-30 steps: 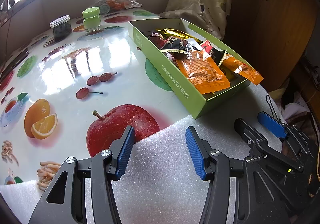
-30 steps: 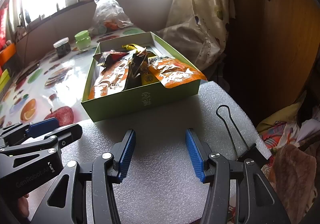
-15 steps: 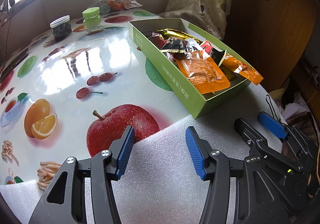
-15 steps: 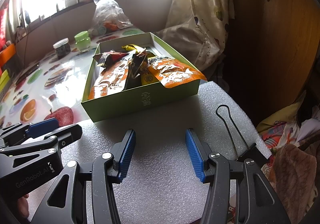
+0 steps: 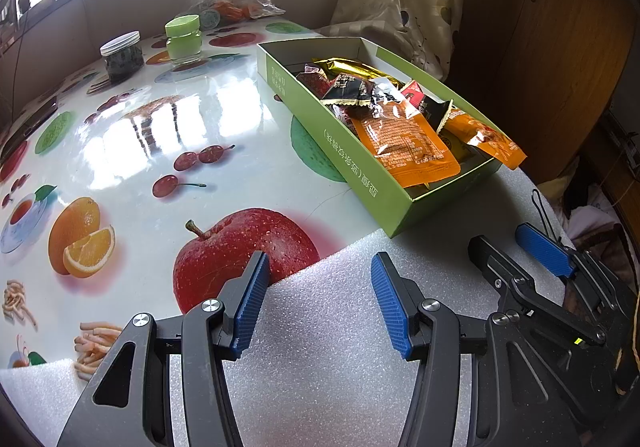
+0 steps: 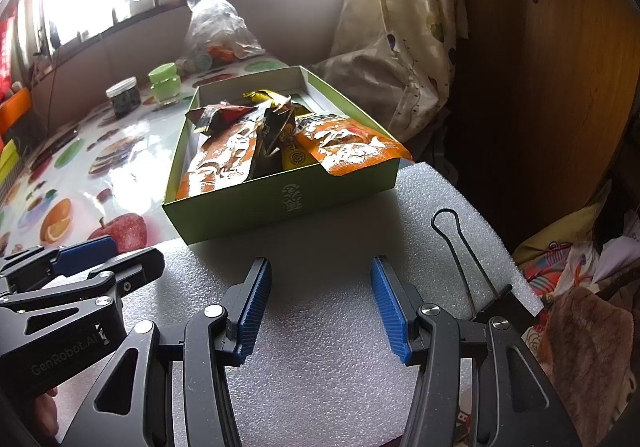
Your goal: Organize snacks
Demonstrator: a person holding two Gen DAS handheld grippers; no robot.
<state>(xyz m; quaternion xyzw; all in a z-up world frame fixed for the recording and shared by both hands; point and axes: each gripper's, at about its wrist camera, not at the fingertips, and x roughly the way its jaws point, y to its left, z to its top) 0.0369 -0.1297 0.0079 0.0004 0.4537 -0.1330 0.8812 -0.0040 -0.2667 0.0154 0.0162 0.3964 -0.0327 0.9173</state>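
Nothing moved, green box [image 6: 280,203] heaped with orange snack packets [image 5: 404,143]

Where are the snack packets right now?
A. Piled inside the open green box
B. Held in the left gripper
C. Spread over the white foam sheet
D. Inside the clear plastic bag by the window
A: the snack packets lie heaped inside the green box, whose near end rests on the foam sheet, and both grippers are empty.
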